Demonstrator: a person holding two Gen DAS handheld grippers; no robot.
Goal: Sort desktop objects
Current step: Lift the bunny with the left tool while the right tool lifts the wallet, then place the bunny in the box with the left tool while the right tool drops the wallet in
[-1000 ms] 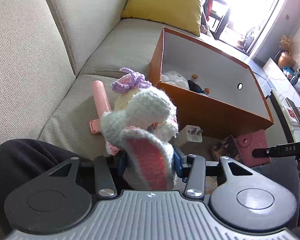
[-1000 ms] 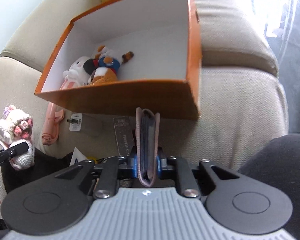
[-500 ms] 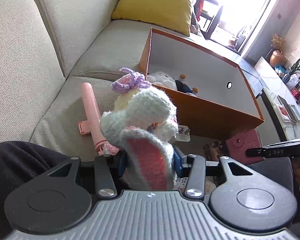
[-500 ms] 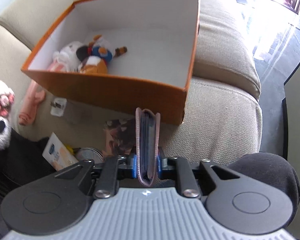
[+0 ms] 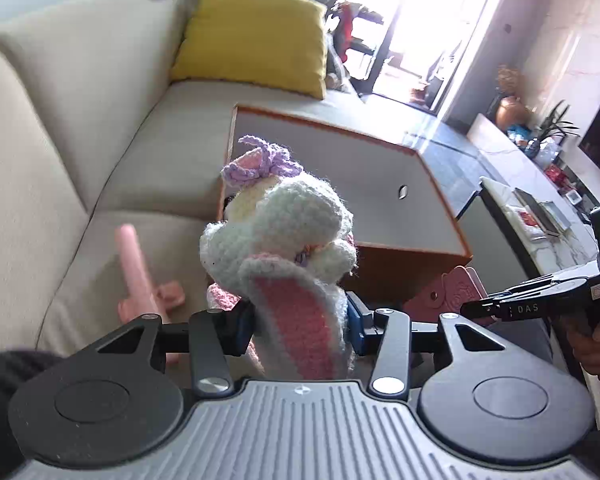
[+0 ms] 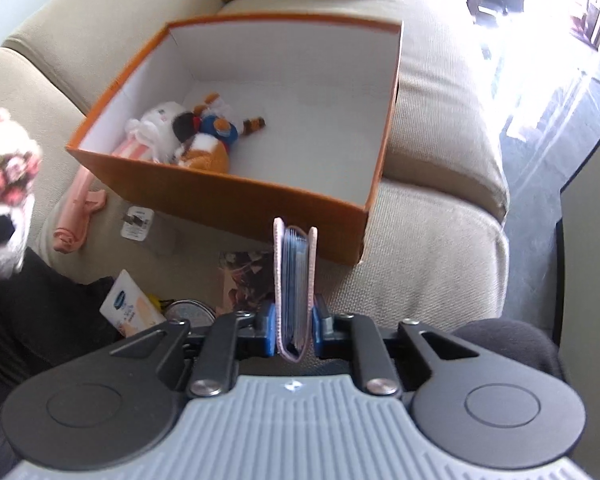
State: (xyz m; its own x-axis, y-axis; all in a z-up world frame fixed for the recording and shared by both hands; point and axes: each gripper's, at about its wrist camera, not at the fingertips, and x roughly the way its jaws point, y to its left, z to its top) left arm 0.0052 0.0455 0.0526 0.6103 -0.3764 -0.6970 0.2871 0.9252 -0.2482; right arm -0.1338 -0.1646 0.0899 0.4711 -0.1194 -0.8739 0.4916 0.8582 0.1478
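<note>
My left gripper is shut on a white and pink crochet bunny with a purple bow, held up over the sofa seat. Behind it stands the orange box. In the right wrist view, my right gripper has a pink card wallet upright between its blue pads. Its jaws are closing on it. The wallet hangs just before the near wall of the orange box. Plush toys lie in the box's left corner. The bunny shows blurred at the left edge.
A pink stick-like item lies on the beige seat left of the box. A white tag, a printed card, a packet and a round tin lie in front. A yellow cushion leans at the sofa's far end.
Both grippers have risen with their loads. The box now sits lower and farther in the left view, and the right view looks more down into the box.
</note>
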